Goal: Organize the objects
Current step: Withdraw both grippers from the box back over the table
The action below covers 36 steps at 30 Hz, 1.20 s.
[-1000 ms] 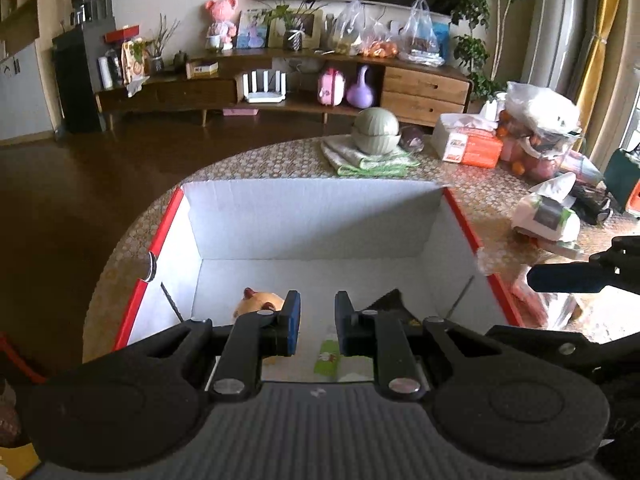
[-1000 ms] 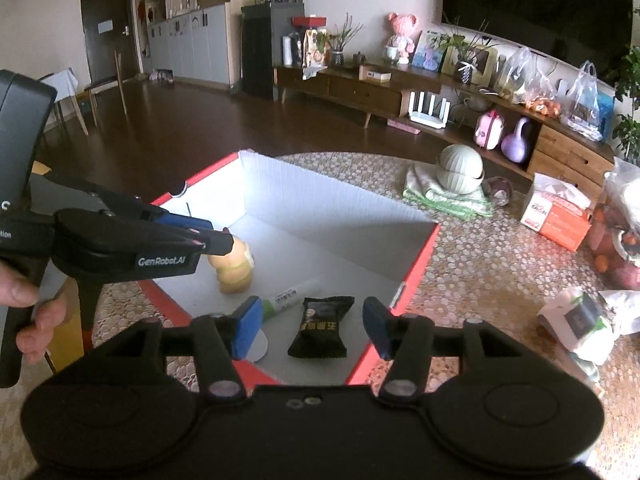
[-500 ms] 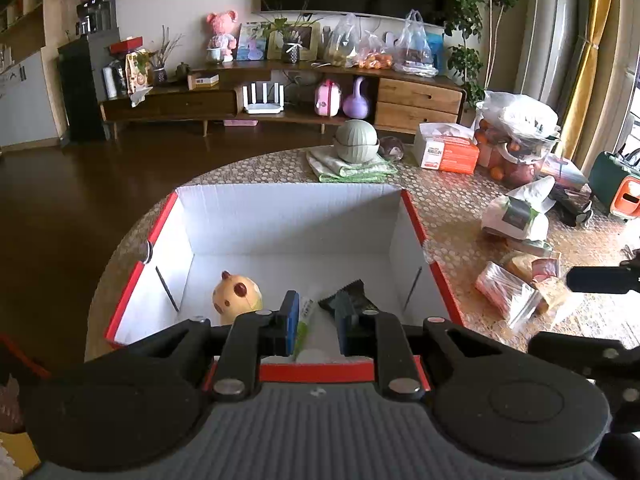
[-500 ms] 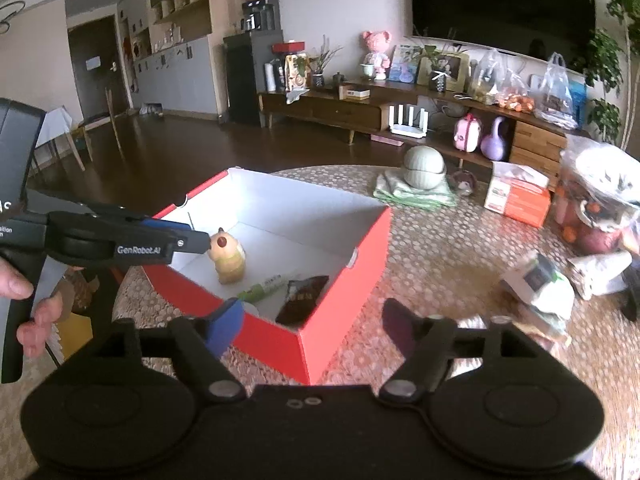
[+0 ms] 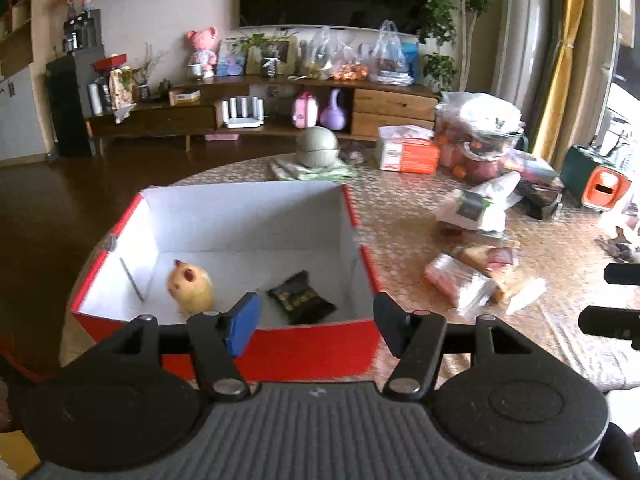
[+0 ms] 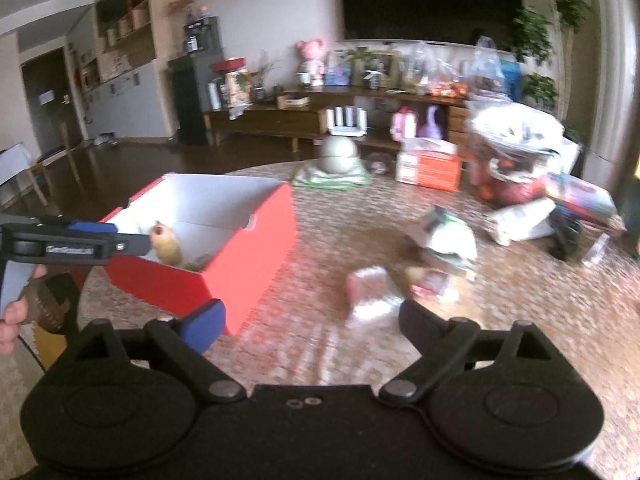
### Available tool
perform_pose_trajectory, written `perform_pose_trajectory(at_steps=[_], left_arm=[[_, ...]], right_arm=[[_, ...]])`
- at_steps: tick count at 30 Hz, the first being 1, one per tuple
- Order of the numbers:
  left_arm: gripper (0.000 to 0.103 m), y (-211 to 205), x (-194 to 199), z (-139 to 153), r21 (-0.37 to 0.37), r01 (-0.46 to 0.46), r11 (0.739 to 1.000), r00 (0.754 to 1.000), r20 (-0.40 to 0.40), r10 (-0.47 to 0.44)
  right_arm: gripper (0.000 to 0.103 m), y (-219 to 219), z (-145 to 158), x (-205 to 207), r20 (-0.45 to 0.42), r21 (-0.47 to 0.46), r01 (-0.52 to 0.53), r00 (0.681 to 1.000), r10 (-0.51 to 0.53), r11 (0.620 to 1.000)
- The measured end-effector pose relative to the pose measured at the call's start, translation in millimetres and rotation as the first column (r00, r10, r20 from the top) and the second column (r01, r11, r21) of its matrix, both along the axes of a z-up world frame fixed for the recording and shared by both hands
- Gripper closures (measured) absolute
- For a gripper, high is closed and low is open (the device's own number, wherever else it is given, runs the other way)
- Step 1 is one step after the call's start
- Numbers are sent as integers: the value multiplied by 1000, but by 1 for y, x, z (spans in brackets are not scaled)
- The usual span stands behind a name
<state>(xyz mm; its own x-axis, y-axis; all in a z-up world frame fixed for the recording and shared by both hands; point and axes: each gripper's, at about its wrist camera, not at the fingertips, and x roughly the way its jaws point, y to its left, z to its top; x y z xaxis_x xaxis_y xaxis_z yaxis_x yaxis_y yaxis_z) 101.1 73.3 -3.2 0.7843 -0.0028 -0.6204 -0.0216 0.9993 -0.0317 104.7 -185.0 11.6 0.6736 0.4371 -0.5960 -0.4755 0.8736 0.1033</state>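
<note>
The red box [image 5: 248, 350] sits on the near left part of the table [image 5: 400, 216], open at the top, and already holds a yellow toy [image 5: 190, 290] on its left and a black snack packet [image 5: 300, 298] to the right of it. In the right wrist view a greenish thing shows beside the toy, too blurred to name. Just right of the box, well clear of its wall, lies the loose pile that seems to be next: a clear wrapped packet [image 5: 456, 282] nearest the box, a brownish wrapped snack [image 5: 496, 264] touching it on the far right, and a white and green pouch [image 5: 476, 208] farther back.

The right gripper [image 6: 310, 320] hangs over the table with jaws spread wide and empty, and the clear wrapped packet [image 6: 370, 292] lies almost between them. The left gripper [image 5: 316, 320] hovers at the near wall of the box, jaws likewise spread and holding nothing.

The step in hand looks like a pick from the pile with the right gripper. To do it well, I would lower straight down over the packet, set the jaws across its narrow side, and close on the body rather than a loose edge of film, which would likely slip. Taking the nearest packet alone should avoid dragging the touching snack. The left gripper is best kept out of the box opening so the drop path stays free.
</note>
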Motion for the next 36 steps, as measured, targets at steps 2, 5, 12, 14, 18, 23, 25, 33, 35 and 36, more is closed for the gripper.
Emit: perform_pose_trajectory(at_steps=[2,5,12,14,18,23,25,33,35,36], left_arm=[[34,-10,-2,0,-1,18,1000,1000,4,-18],[32,-29,-4,-1,6,54,999,998,9,-54],[20,-70,-1,-6,23,125,992,992,8,-126],[18,-80,4,-9,22,130,991,992,-4,-130],[16,-96,18,-16,-6,133,991,991,-28,-133],[1,-113,39,-27,-18,119,993,992,-50,-120],[1,-120,50,-31,-20,104,994,992,-64,-105],[0,-135,99,-50,-31,27,999,992,-119,-30],[0,-139,110,-55,-31,24,999,990,-136,-28],[0,-141,116,-58,-25,20,999,989,-145,-24]], right_arm=[[4,-15,-2,-3,-2,1,28,1000,-28,1000],[2,-35,-7,-4,-16,7,67,998,-67,998],[2,-65,-22,-5,-28,-5,135,990,-135,991],[2,-71,-25,-3,-33,-2,146,989,-146,989],[2,-77,-29,0,-25,-15,147,989,-147,989],[2,-79,-38,7,-11,-43,143,990,-144,989],[2,-81,-43,13,-19,-45,145,989,-146,988],[2,-84,-60,41,-25,-59,144,989,-146,988],[2,-85,-64,47,-26,-60,141,989,-143,988],[2,-84,-67,52,-27,-61,140,989,-142,988]])
